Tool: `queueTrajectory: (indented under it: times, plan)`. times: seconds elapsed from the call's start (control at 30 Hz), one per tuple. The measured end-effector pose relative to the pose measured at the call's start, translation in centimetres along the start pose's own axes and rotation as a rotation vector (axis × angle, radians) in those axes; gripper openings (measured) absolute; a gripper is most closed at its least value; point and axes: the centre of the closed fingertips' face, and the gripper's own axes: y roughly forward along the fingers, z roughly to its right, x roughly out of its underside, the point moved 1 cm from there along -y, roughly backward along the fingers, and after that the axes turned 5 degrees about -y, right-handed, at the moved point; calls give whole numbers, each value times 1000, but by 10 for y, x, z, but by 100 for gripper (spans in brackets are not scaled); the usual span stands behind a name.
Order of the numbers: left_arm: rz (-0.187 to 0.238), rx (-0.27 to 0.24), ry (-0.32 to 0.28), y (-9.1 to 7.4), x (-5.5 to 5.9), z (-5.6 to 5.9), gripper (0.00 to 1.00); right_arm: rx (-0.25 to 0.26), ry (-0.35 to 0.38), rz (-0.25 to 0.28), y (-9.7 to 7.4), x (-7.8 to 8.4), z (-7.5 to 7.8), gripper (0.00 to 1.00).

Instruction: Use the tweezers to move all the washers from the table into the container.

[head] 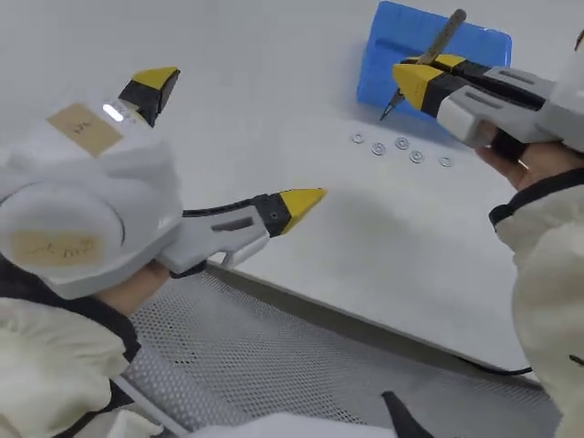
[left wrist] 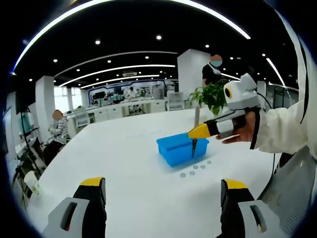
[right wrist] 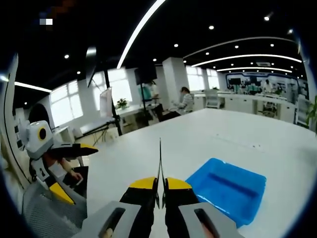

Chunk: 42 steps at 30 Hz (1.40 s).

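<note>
1. The right gripper (head: 408, 80) is clenched on a pair of slim metal tweezers (head: 446, 34). Its yellow-tipped jaws press the tool from both sides.
2. The tweezers slant down out of the jaws. Their tips hang near the washers without touching them.
3. Five small flat metal washers (head: 401, 143) lie in a loose row on the white tabletop (head: 274, 109), just below the right gripper.
4. The shallow blue rectangular plastic container (head: 401, 36) sits just beyond the right gripper, close beside the washer row.
5. The left gripper (head: 245, 132) is released, with its jaws spread wide. It hovers near the table's front edge, and the washers and container lie well ahead of it.
</note>
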Motion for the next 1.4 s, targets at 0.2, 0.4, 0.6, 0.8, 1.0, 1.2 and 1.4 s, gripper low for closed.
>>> queueTrajectory:
  times: [0.2,0.4,0.6,0.8,1.0,1.2,1.4]
  plan:
    - [-66,-19,36,2,11,-4,93,1,-39,1,16,14,6,2]
    - [-102,-20,58,4,17,-5,93,9,-98,-19,31,31,10,2]
    - [-109,-28,47,4,18,-9,90,22,-93,-28,35,34,12,2]
    - [-122,-25,53,5,20,-9,88,43,-100,-13,37,45,22,2]
    - [-131,-27,57,5,22,-9,87,45,-86,-8,40,48,22,2]
    - [-112,-33,54,4,19,-10,88,48,-106,-36,42,58,22,2]
    - [-121,-38,49,4,20,-11,86,59,-142,-29,42,55,20,2]
